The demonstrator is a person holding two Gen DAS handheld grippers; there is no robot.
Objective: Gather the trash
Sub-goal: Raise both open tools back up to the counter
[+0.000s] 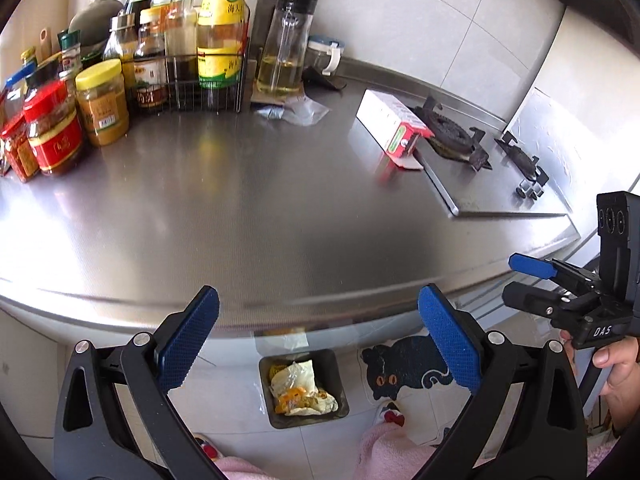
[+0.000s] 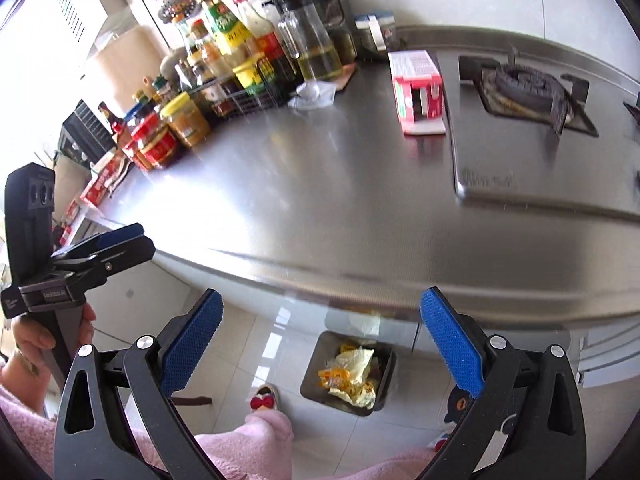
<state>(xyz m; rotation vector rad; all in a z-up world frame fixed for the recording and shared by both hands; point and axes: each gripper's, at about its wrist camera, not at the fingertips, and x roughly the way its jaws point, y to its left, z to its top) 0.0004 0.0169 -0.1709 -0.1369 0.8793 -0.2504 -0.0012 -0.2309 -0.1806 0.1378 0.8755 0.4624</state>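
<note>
The left hand-held gripper [image 1: 318, 330] hangs above the front edge of the bench [image 1: 260, 208], tilted downward, its blue pads spread wide with nothing between them. The right hand-held gripper [image 2: 320, 332] is posed the same way beside it, jaws fully apart and empty. Each shows in the other's view: the right one at the far right edge of the left wrist view, gripped by a hand [image 1: 616, 364], and the left one at the left edge of the right wrist view, gripped by a hand [image 2: 36, 340] in a fluffy pink sleeve [image 2: 24, 412].

Below the pads, on the pale tiled floor [image 2: 256, 344], stands a dark square bin [image 1: 303, 388] holding crumpled yellow and white wrappers [image 1: 300, 390]. A cat-shaped mat [image 1: 404, 368] lies just beside it.

The steel bench is mostly bare in the middle. A pink and white carton [image 1: 394, 124], its end flap open, lies beside the gas hob [image 1: 472, 148]. A crumpled clear plastic wrapper [image 1: 298, 111] lies near a glass oil dispenser [image 1: 285, 52]. Sauce bottles and jars [image 1: 120, 80] crowd the far left corner, some in a wire rack. Pale tiles cover the wall [image 1: 420, 20] behind.
</note>
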